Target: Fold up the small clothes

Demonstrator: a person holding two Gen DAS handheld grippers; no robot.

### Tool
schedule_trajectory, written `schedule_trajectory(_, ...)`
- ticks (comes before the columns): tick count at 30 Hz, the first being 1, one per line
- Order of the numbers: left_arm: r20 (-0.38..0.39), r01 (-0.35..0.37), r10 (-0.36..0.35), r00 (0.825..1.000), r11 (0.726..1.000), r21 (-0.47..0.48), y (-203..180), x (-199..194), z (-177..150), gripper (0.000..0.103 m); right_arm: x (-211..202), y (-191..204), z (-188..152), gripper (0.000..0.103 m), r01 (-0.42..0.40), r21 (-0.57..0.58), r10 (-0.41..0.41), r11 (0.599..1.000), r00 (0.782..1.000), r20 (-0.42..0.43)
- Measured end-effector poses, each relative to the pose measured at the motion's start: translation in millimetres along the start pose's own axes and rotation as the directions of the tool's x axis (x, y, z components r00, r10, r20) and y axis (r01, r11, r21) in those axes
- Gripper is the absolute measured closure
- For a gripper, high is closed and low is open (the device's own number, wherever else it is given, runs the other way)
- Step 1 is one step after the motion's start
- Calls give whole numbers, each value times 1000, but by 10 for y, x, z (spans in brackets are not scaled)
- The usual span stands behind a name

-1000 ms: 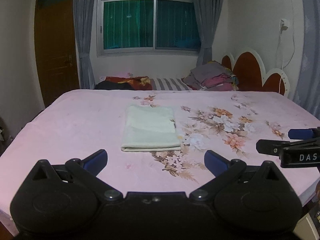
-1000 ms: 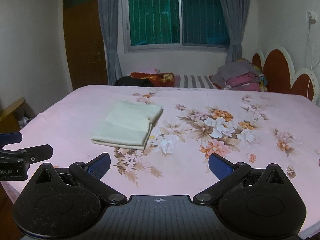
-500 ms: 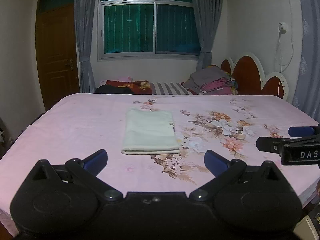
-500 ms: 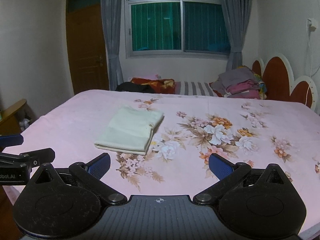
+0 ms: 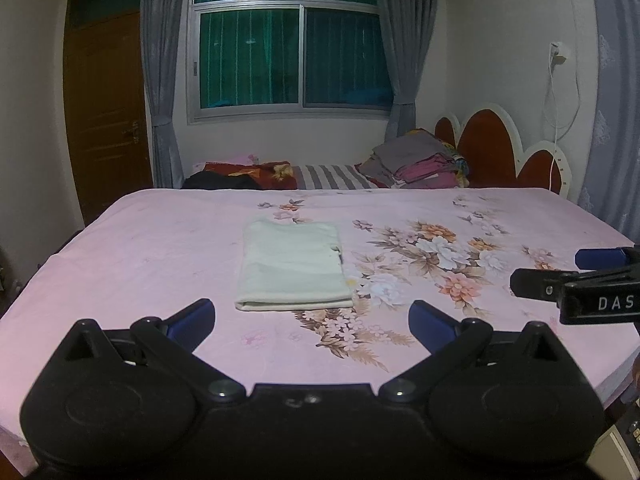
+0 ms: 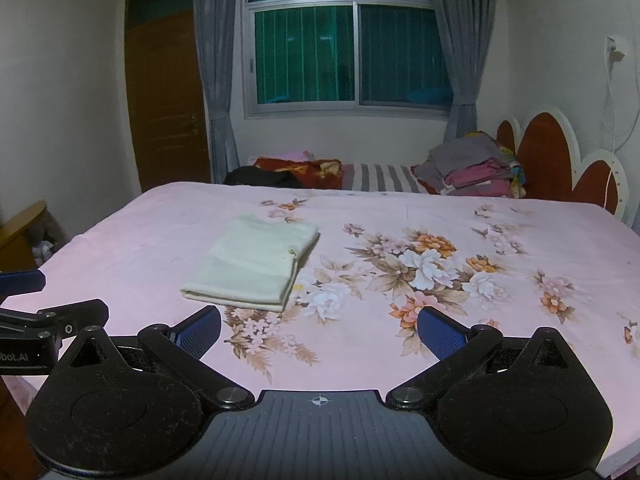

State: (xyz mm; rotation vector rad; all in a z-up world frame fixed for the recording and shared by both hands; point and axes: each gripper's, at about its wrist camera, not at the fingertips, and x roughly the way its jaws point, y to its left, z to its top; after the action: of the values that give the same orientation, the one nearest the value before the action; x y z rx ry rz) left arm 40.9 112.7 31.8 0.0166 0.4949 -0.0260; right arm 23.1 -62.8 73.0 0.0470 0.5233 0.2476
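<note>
Both tools drew back; garment [image 5: 292,266] folded (untouched).

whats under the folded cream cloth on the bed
The folded cream cloth lies flat on the pink floral bedsheet. Only sheet shows around its edges; the patch it covers is hidden.

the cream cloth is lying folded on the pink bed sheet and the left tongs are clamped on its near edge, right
Not quite. The cream cloth does lie folded on the pink bed sheet, but the left tongs are open and apart from it, holding nothing. The left wrist view shows this.
</note>
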Motion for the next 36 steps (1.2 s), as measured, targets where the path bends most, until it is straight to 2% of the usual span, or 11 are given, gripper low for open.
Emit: schedule_trajectory(36, 9, -7, 7, 1000, 1000, -3, 75, -11, 17, 0, 18, 43, 53, 0, -13, -23, 13, 1000, 1000, 11)
